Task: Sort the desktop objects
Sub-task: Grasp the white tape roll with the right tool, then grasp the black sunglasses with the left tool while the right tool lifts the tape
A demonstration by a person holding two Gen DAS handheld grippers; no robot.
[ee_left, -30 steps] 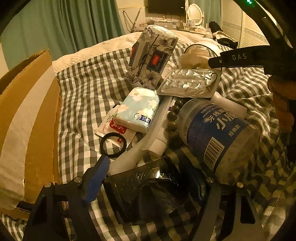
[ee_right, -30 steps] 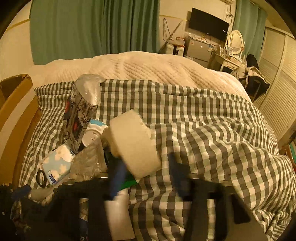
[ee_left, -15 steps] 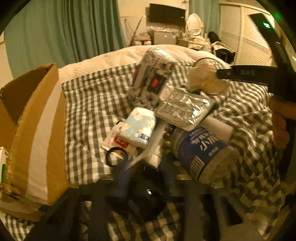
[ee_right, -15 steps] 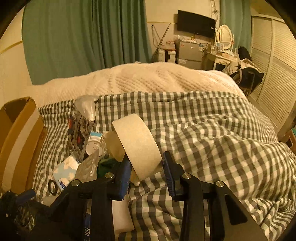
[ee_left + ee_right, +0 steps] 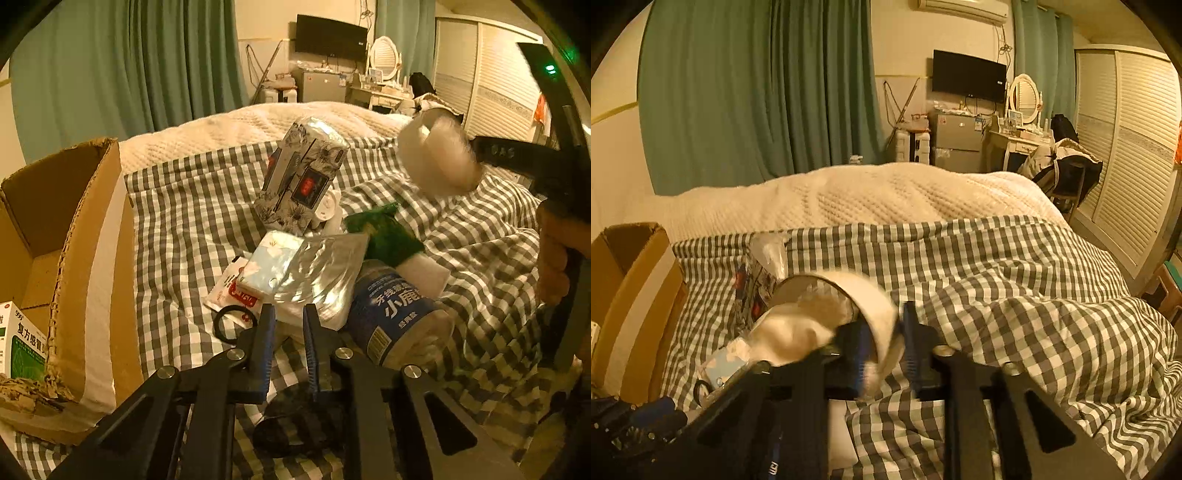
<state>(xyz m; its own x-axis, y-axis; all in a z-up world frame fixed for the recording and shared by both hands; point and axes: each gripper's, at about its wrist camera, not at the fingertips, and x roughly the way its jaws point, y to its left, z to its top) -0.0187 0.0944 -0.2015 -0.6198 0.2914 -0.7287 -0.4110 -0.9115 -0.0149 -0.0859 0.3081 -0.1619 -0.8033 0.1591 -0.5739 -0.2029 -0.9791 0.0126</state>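
The cardboard box (image 5: 85, 258) stood open at the left edge of the checked blanket (image 5: 184, 221), and everything else is placed from it. Inside the box, at its near corner, a green and white medicine carton (image 5: 22, 339) was seen.

Just to the right of the box, the left gripper (image 5: 286, 321) was held low over the pile of loose objects. Its jaws were closing, with only a narrow gap left between the blue pads. A dark, shiny black object (image 5: 295, 424) lay under and between the fingers near their base, but whether it was pinched could not be told.

Beyond the left gripper, further right of the box, a black ring (image 5: 232, 326), a red and white sachet (image 5: 236, 291), a pale blue tissue pack (image 5: 269, 262), a silver blister sheet (image 5: 325, 266) and a blue-labelled bottle (image 5: 399, 317) were heaped together. A floral-printed pack (image 5: 303, 181) stood tilted behind them, and a green item (image 5: 388, 236) lay beside the blister sheet.

Well to the right of the box and raised above the blanket, the tape roll (image 5: 871, 306) was clamped by its wall in the right gripper (image 5: 886, 347), whose jaws were closing on it. A hand (image 5: 554, 254) was seen on that gripper's handle.
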